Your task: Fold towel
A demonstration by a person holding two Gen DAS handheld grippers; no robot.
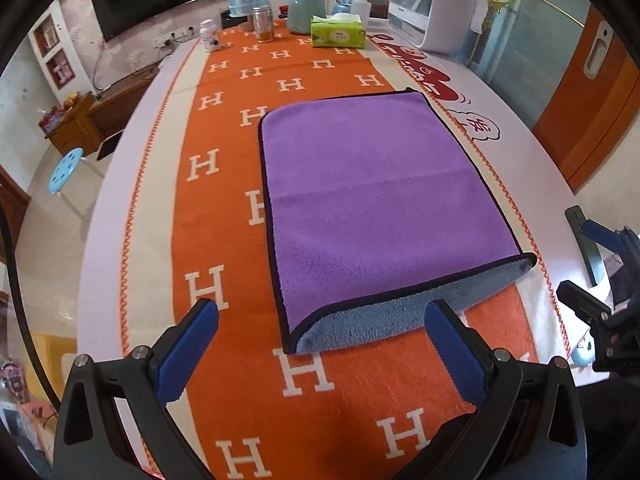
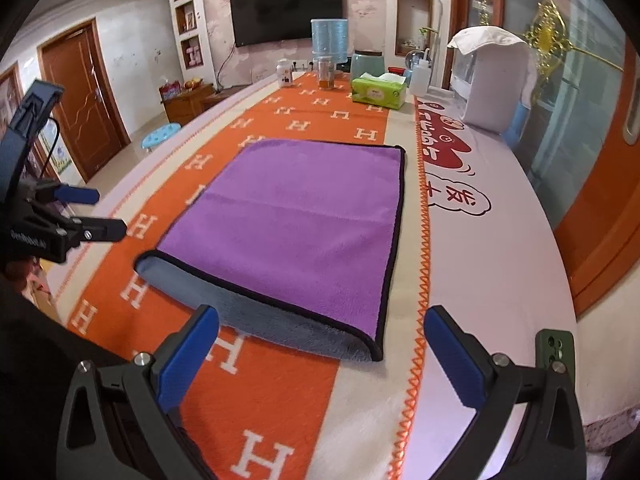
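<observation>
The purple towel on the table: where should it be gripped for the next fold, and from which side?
Grip the purple towel at its two near corners, coming in low from the near edge. There the hem lies curled, showing the grey-blue underside, so a finger could probably slide under. The left tool and right tool are open, just short of that edge.

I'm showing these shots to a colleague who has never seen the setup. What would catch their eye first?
Probably the purple towel, folded once with its grey-blue underside showing at the near edge, lying on the orange H-patterned blanket that covers the table. Next, both the left gripper and the right gripper hover open just short of that near edge, holding nothing. At the far end stands a green tissue box among bottles and jars.
</observation>
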